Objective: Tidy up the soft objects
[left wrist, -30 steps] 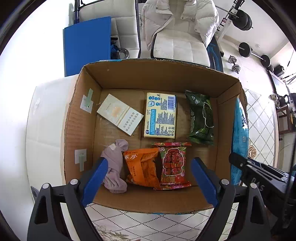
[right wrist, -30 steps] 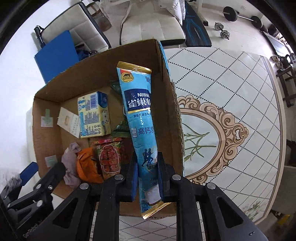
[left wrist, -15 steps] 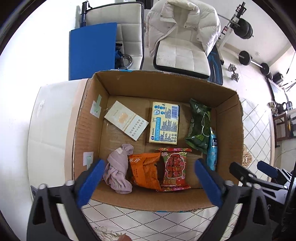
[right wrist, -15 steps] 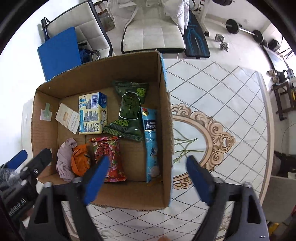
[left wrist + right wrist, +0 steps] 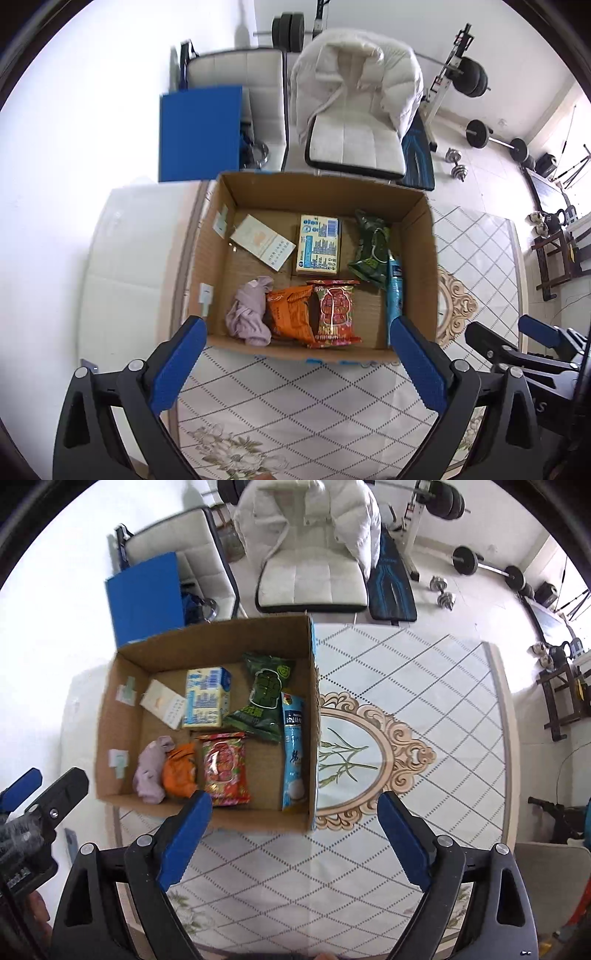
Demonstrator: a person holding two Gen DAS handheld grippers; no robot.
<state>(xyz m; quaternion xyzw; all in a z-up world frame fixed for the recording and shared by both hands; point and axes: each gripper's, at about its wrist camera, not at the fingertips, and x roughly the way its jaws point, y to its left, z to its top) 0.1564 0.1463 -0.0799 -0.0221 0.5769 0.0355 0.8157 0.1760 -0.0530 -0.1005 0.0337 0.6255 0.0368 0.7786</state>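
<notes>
An open cardboard box [image 5: 325, 188] [image 5: 110, 709] stands on the patterned table. Inside lie a lilac cloth [image 5: 249, 314] [image 5: 149, 771], an orange packet [image 5: 290, 314] [image 5: 181, 770], a red packet [image 5: 334, 314] [image 5: 223, 768], a green packet [image 5: 369, 251] [image 5: 266, 694], a yellow-blue pack [image 5: 318, 243] [image 5: 205, 698], a white card pack [image 5: 264, 243] [image 5: 164, 701] and a long blue Nestle sachet [image 5: 394, 288] [image 5: 293, 749] along the right wall. My left gripper [image 5: 295, 354] and right gripper [image 5: 295, 834] are both open and empty, held above the table in front of the box.
The table [image 5: 424, 701] has a diamond pattern and an oval ornament right of the box. Behind it stand a white chair with a puffy jacket [image 5: 354, 96], a blue board [image 5: 199, 133], another chair and dumbbells on the floor [image 5: 443, 594].
My right gripper opened and let go of the blue sachet, which now lies in the box by its right wall. Both grippers have pulled back and up from the box.
</notes>
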